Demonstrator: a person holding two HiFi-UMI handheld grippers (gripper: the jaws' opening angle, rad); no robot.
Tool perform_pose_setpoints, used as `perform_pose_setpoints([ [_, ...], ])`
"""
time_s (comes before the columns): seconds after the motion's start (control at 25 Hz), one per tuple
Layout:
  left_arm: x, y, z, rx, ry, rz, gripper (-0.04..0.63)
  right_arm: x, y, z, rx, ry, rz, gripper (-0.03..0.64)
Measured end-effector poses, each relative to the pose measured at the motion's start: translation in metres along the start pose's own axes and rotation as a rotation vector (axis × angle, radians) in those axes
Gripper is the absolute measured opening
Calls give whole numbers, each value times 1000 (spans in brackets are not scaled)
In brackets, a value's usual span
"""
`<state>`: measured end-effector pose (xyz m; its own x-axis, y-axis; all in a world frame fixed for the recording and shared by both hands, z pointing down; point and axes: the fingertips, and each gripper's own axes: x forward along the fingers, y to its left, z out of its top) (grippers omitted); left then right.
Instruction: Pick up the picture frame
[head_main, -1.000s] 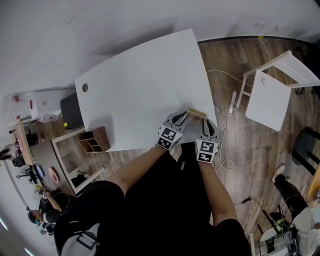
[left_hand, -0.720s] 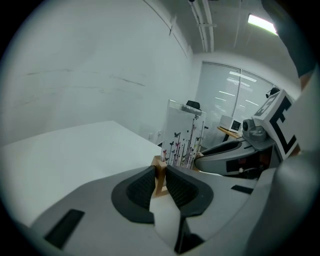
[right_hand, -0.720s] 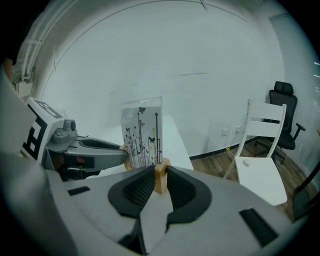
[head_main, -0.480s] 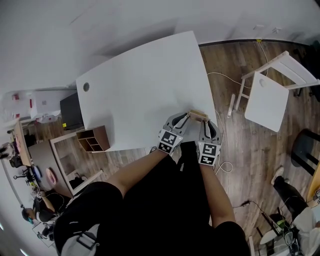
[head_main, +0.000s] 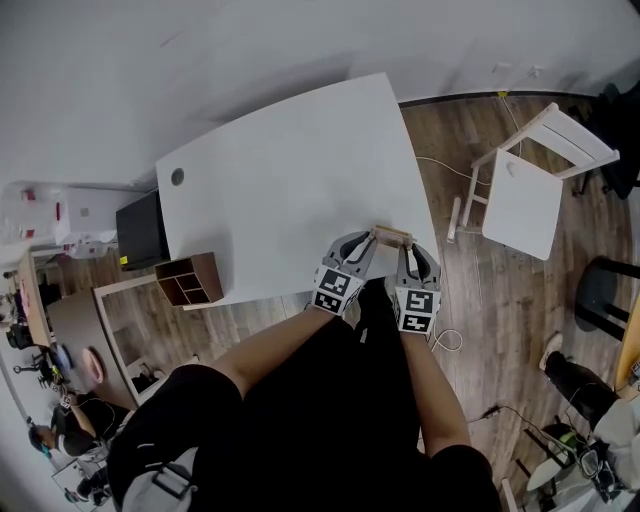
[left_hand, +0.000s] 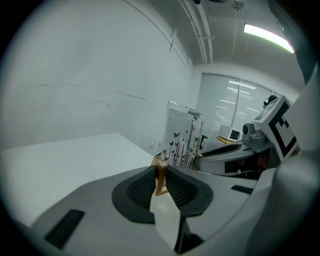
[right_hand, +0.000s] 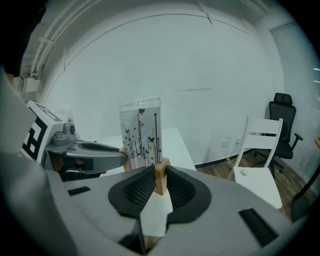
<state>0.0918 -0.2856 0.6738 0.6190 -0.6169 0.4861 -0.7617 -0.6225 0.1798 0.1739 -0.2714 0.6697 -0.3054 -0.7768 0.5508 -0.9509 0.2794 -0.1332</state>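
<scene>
The picture frame (head_main: 392, 237) is a clear panel printed with black stems and butterflies (right_hand: 141, 134), standing upright in a light wooden base at the near right corner of the white table (head_main: 280, 180). My left gripper (left_hand: 160, 181) is shut on the left end of the wooden base (left_hand: 160, 172). My right gripper (right_hand: 160, 186) is shut on the right end of the base (right_hand: 160, 176). In the head view both grippers (head_main: 372, 245) (head_main: 405, 250) meet at the frame from the near side. I cannot tell whether the base touches the table.
A white chair (head_main: 530, 190) stands on the wood floor to the right, with a cable (head_main: 440, 165) lying between it and the table. A wooden shelf unit (head_main: 188, 280) sits under the table's left edge. A black office chair (right_hand: 282, 125) stands far right.
Both grippers stay shut on the frame's base; the head view has shifted slightly, and the frame and grippers hold about the same place.
</scene>
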Motion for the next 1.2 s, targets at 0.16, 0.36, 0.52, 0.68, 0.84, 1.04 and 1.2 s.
perform_pose_setpoints([
  [0.16, -32, -10, 4, 2, -19, 0, 71, -27, 20, 0, 12, -23, -7, 83],
  [0.36, -74, -19, 3, -9, -39, -4, 70, -59, 50, 1, -5, -49, -5, 81],
  [0.52, -116, -25, 1, -30, -55, 16, 70, -85, 81, 5, -9, -67, 4, 81],
  [0.68, -163, -22, -5, -79, -63, 42, 71, -107, 120, 9, -35, -89, 31, 80],
  [0.84, -207, -20, -2, -80, -101, 83, 71, -128, 156, 16, -64, -119, 65, 80],
  [1.04, -263, -13, 1, -82, -141, 164, 71, -149, 203, 24, -57, -146, 132, 80],
  [1.2, -305, -3, -3, -111, -166, 230, 71, -159, 241, 29, -90, -156, 188, 80],
])
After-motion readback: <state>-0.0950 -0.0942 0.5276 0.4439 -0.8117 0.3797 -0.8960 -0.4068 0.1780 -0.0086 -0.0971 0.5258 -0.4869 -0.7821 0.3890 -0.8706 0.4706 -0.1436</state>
